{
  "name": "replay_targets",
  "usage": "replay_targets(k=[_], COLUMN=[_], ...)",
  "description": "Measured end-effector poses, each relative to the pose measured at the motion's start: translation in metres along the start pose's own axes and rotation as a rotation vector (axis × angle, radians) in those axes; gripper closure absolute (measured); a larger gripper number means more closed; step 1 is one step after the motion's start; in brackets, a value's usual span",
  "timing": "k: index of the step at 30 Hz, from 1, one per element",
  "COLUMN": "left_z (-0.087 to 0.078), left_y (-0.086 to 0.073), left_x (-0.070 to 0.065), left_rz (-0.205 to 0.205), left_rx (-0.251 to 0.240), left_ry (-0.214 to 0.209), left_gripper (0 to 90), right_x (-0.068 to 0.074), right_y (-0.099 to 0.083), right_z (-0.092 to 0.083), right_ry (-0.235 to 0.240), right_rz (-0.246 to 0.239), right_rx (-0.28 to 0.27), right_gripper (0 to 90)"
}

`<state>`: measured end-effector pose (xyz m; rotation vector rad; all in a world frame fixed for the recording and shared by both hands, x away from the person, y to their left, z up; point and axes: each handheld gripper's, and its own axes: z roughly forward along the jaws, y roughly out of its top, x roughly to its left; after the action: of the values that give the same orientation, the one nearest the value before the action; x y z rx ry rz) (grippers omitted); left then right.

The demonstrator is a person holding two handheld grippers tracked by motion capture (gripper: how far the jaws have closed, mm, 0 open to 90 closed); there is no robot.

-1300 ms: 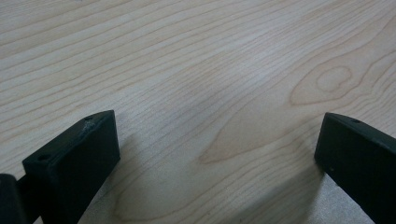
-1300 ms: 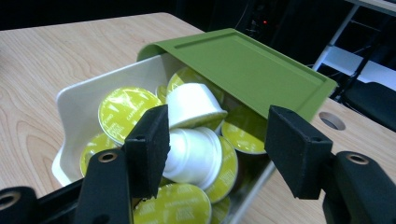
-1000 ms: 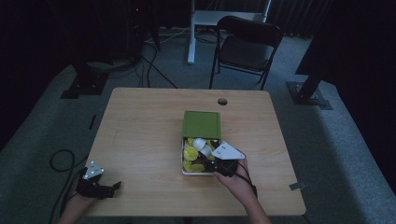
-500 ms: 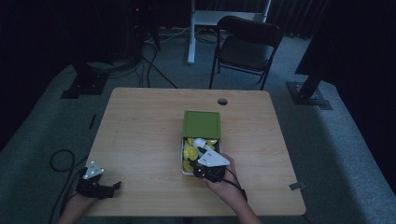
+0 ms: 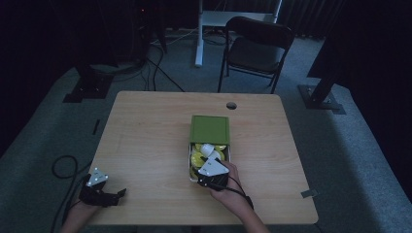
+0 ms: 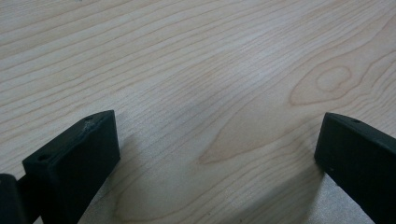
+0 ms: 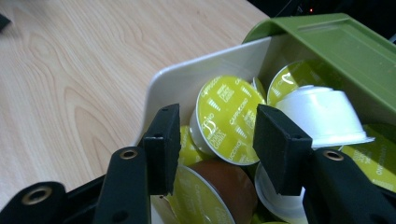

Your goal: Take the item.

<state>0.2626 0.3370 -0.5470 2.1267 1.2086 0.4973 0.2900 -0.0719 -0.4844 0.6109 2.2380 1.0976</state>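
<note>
A white box (image 5: pixel 188 160) with its green lid (image 5: pixel 210 129) swung back stands on the wooden table (image 5: pixel 145 136), and several coffee capsules lie inside. My right gripper (image 5: pixel 205 164) reaches into the box's near end. In the right gripper view its jaws (image 7: pixel 217 140) straddle a yellow-lidded capsule (image 7: pixel 224 119); they have just been closing, and a gap still shows beside the left pad. A white capsule (image 7: pixel 322 114) and a brown one (image 7: pixel 229 182) lie next to it. My left gripper (image 5: pixel 118 193) rests open at the table's near left edge, with bare wood between its jaws (image 6: pixel 217 149).
The box's white wall (image 7: pixel 177 84) stands just left of my right jaw, and the green lid (image 7: pixel 341 42) rises behind the capsules. A round cable hole (image 5: pixel 231 105) sits near the table's far edge. A folding chair (image 5: pixel 257 48) stands beyond the table.
My right gripper has moved left and down into the box's near end. The left gripper has stayed put.
</note>
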Motion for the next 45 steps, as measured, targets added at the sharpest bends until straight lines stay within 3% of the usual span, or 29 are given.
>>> replay_targets(k=[2, 3, 8, 16, 24, 34, 45], left_z=[0.0, 0.0, 0.0, 0.0, 0.0, 0.0, 0.0], left_y=[0.0, 0.0, 0.0, 0.0, 0.0, 0.0, 0.0], left_x=[0.0, 0.0, 0.0, 0.0, 0.0, 0.0, 0.0], left_rz=[0.0, 0.0, 0.0, -0.001, -0.001, -0.001, 0.0], left_rx=[0.0, 0.0, 0.0, -0.001, -0.001, -0.001, 0.0], left_ry=[0.0, 0.0, 0.0, 0.0, 0.0, 0.0, 0.0], left_gripper=[0.0, 0.0, 0.0, 0.0, 0.0, 0.0, 0.0], right_x=[0.0, -0.002, -0.002, -0.005, -0.007, -0.008, -0.009], right_y=[0.0, 0.0, 0.003, 0.008, 0.009, 0.008, 0.009], right_z=[0.001, 0.003, 0.002, -0.005, -0.01, -0.017, -0.022], right_ry=[-0.008, -0.008, -0.006, 0.022, 0.025, 0.012, 0.01], right_rz=[-0.004, 0.015, -0.024, -0.038, -0.004, -0.025, -0.006], right_rx=[0.007, 0.014, 0.023, -0.005, -0.015, -0.021, -0.047], right_gripper=[52.8, 58.0, 68.6, 86.9, 89.0, 90.0, 90.0])
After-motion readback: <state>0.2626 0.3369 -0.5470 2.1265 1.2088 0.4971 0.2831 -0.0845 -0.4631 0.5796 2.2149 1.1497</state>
